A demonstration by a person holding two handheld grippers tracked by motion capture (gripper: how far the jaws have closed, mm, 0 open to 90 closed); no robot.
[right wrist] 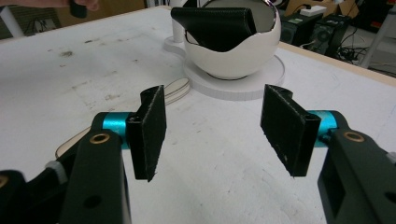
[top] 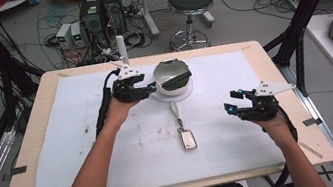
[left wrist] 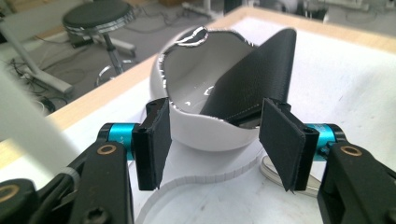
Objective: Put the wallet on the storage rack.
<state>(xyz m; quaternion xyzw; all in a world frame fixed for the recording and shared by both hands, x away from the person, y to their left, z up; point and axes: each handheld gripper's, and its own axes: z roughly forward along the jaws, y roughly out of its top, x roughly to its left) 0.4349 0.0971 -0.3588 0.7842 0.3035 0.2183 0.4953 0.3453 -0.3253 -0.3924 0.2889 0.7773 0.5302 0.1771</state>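
Left tool: my jaws stand apart at the near rim of the white bowl; nothing held
Right tool: my jaws spread wide, nothing between them; it hovers over the white sheet, well apart from the bowl
Bowl: upright on a round white base at the far middle of the desk
Black pouch: leaning inside the bowl, one end above the rim
Silver tag: flat on the sheet, near the bowl, on a strap
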